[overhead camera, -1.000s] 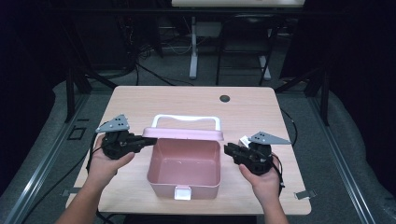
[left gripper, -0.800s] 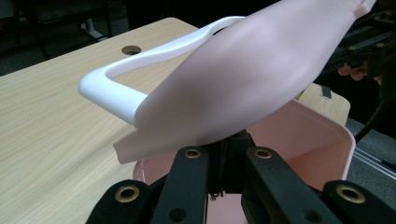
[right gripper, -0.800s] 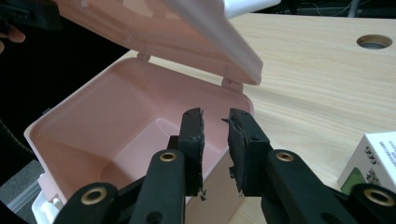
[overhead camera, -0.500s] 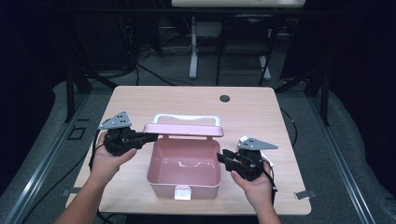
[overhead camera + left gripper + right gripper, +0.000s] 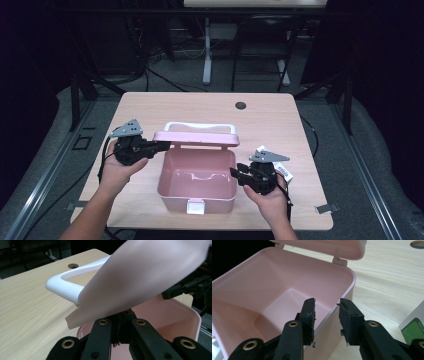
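This looks like a lab or recording studio set up for filming rather than a home. A plain wood-grain desk (image 5: 210, 107) with a round cable hole (image 5: 241, 105) stands alone on grey carpet (image 5: 345, 150), hemmed in by black metal frame struts (image 5: 80, 92) and dark surroundings. Loose cables (image 5: 165, 80) run over the floor behind it, and the white leg of another desk (image 5: 207, 55) rises at the back.

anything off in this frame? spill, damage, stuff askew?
Nothing stands out. The pink plastic box sits square on the wooden table, empty, no spill or cracks visible. Its pink lid with white handle is raised, pinched by the left gripper. The right gripper, jaws just opening, straddles the box's wall without pressing.
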Tool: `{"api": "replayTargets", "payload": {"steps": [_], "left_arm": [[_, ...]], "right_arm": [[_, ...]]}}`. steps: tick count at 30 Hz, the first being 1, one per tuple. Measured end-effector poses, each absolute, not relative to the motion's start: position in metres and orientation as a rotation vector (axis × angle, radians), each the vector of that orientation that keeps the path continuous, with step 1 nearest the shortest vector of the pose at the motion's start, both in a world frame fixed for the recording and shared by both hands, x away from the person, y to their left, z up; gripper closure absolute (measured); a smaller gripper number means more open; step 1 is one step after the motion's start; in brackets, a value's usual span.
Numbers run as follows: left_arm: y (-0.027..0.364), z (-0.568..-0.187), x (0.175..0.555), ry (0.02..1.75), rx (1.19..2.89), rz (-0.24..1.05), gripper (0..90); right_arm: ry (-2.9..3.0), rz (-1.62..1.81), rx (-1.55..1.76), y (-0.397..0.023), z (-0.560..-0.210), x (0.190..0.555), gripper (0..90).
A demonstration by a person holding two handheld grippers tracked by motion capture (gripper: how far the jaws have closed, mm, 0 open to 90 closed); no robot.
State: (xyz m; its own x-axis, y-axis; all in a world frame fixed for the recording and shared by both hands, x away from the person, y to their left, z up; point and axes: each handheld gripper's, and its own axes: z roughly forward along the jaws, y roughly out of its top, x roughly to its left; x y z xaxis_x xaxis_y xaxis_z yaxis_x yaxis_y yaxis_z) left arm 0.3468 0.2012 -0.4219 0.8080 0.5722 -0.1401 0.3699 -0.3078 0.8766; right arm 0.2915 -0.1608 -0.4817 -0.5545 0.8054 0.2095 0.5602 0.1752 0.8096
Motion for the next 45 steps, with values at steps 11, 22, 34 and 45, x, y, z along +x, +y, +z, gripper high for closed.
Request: {"api": "replayTargets", "payload": {"steps": [11,22,34,45], "left_arm": [[0.206,-0.432,0.356,0.758,1.915,0.246,89.3],[0.205,-0.438,0.359,0.767,1.926,0.273,89.2],[0.205,-0.448,0.365,0.791,1.918,0.289,88.8],[0.207,-0.453,0.368,0.806,1.913,0.3,87.9]], "right_arm": [[2.189,1.335,1.334,-0.162,-0.487,0.294,64.4],[2.19,1.335,1.333,-0.162,-0.487,0.294,64.3],[2.187,1.337,1.335,-0.162,-0.487,0.294,64.2],[2.182,1.338,1.333,-0.162,-0.488,0.294,64.0]]}}
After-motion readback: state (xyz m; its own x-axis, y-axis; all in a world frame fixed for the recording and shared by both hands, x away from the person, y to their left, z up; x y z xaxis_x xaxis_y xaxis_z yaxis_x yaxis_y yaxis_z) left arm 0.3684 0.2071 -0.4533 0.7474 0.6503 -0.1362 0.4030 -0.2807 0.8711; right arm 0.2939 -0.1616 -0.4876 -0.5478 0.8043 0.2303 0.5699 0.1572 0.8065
